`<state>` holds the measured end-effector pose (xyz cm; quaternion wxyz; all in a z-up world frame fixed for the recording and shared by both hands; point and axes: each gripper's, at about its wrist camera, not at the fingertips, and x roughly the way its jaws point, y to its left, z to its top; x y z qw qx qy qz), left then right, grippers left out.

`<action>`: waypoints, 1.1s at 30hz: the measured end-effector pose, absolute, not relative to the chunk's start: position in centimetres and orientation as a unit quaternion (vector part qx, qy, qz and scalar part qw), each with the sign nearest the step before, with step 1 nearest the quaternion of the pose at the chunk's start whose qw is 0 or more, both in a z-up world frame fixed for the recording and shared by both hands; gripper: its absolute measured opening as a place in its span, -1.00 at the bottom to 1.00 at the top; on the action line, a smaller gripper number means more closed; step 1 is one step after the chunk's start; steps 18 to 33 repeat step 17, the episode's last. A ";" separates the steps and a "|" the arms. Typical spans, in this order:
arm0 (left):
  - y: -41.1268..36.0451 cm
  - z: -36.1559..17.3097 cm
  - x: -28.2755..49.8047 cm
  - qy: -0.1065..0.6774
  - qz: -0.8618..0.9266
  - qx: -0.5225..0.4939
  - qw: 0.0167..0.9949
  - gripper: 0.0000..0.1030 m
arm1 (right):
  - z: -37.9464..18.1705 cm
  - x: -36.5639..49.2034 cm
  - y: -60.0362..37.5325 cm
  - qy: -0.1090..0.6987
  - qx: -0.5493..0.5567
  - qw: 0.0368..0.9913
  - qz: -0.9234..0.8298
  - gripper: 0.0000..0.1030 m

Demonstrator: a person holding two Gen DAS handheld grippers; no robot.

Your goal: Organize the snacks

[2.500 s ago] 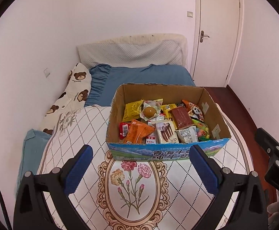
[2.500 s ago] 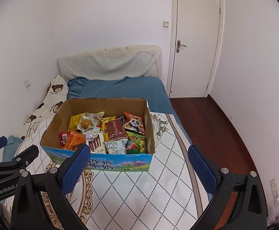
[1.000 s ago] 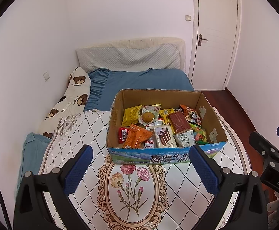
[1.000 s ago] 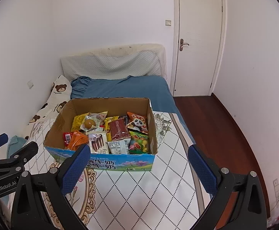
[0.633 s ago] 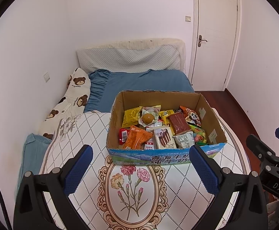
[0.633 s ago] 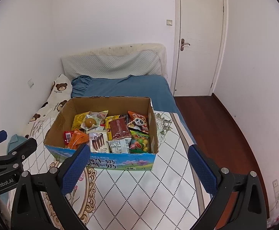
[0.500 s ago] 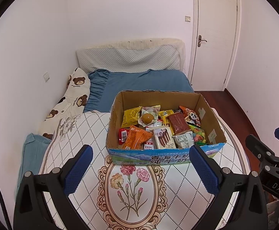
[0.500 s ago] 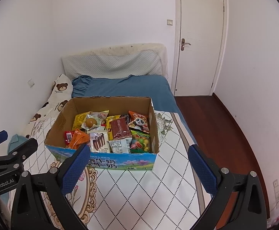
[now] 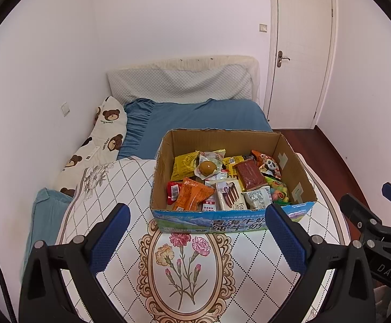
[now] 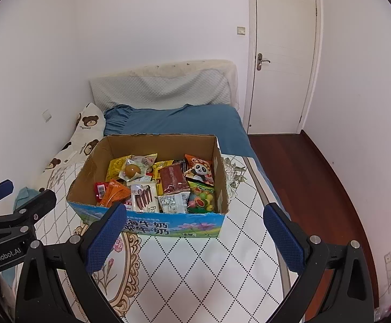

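The left gripper [image 9: 196, 238] and right gripper [image 10: 194, 238] are hovering with fingers wide apart, holding nothing, over bare quilt [image 9: 120, 183]. Beyond them the cardboard box [image 9: 295, 158] is sitting, snacks [image 9: 222, 180] lying inside it; the blue sheet [image 9: 201, 115] is lying behind.

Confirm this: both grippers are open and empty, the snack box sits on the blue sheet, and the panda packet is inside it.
One thing is off. The snack box sits on the white diamond-patterned quilt, not the blue sheet, as the left wrist view shows. The left gripper and right gripper are open and empty; the panda packet is inside.
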<state>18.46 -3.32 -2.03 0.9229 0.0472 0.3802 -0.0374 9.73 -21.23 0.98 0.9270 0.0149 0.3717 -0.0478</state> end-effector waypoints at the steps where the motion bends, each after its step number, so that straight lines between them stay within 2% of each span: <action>1: -3.3 -2.0 18.5 0.380 -0.037 0.047 0.923 1.00 | 1.1 9.7 -21.2 0.371 0.015 0.927 -0.047 1.00; 33: -3.2 -1.9 18.3 0.373 -0.033 0.047 0.926 1.00 | 1.4 9.8 -21.4 0.367 0.018 0.929 -0.049 1.00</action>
